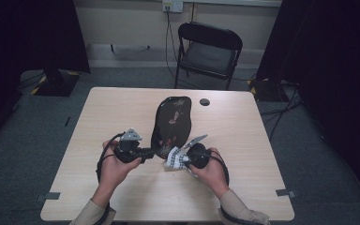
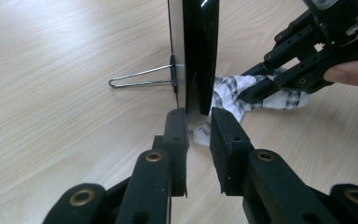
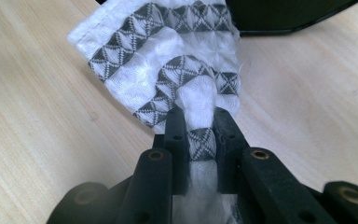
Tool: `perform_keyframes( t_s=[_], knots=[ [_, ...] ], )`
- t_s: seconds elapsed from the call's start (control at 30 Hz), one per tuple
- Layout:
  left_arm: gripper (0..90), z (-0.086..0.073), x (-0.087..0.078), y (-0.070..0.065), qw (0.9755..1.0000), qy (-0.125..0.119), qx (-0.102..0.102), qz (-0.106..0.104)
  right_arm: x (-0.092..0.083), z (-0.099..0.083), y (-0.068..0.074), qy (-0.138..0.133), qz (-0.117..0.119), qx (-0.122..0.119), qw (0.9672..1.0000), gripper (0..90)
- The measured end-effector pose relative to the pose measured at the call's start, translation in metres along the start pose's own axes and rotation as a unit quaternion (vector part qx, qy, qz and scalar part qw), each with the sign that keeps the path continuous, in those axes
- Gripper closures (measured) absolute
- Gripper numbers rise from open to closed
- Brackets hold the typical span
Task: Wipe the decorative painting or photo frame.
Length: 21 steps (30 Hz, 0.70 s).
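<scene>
A glossy black oval panel (image 1: 171,122) stands tilted on the table, with a wire stand (image 2: 140,77) at its back. My left gripper (image 1: 146,153) is at its near lower edge, and in the left gripper view the jaws (image 2: 199,123) are shut on the edge of the panel (image 2: 200,46). My right gripper (image 1: 180,159) sits low beside the panel's near end, shut on a white cloth with a grey diamond pattern (image 1: 173,158). The cloth (image 3: 168,60) bunches between the jaws (image 3: 200,123) and spreads out toward the panel (image 3: 284,14). The left gripper view has the cloth (image 2: 233,93) on the tabletop with the right gripper (image 2: 261,84) on it.
The light wooden table (image 1: 262,164) has a small dark round spot (image 1: 204,101) near its far edge. A black folding chair (image 1: 208,51) stands behind the table. Dark curtains hang on both sides and cables run along the floor at the right.
</scene>
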<state>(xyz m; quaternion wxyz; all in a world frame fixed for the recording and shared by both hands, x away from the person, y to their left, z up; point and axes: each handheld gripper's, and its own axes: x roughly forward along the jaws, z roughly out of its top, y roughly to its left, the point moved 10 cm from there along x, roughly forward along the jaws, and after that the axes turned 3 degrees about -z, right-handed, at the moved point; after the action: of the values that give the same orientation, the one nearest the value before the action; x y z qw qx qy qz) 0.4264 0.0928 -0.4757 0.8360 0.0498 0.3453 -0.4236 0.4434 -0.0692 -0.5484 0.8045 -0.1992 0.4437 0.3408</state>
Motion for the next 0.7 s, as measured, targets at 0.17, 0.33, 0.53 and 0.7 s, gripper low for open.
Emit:
perform_keyframes(
  t_s=[0.17,0.33,0.53,0.7],
  knots=[
    [77.0,0.000,0.000,0.001,1.0000,0.001,0.001,0.002,-0.011,0.005,-0.004,0.000,-0.008,-0.007,0.9999,79.4],
    [77.0,-0.002,0.001,0.002,1.0000,0.002,-0.004,0.001,-0.045,0.025,-0.010,-0.028,-0.026,-0.016,0.9991,79.4],
    [78.4,-0.003,0.003,0.001,1.0000,0.004,-0.004,-0.001,-0.093,0.061,-0.008,-0.076,-0.038,-0.035,0.9958,79.4],
    [78.6,-0.002,0.003,0.000,1.0000,0.005,-0.004,-0.005,-0.115,0.088,0.005,-0.107,-0.032,-0.050,0.9925,79.1]
  ],
)
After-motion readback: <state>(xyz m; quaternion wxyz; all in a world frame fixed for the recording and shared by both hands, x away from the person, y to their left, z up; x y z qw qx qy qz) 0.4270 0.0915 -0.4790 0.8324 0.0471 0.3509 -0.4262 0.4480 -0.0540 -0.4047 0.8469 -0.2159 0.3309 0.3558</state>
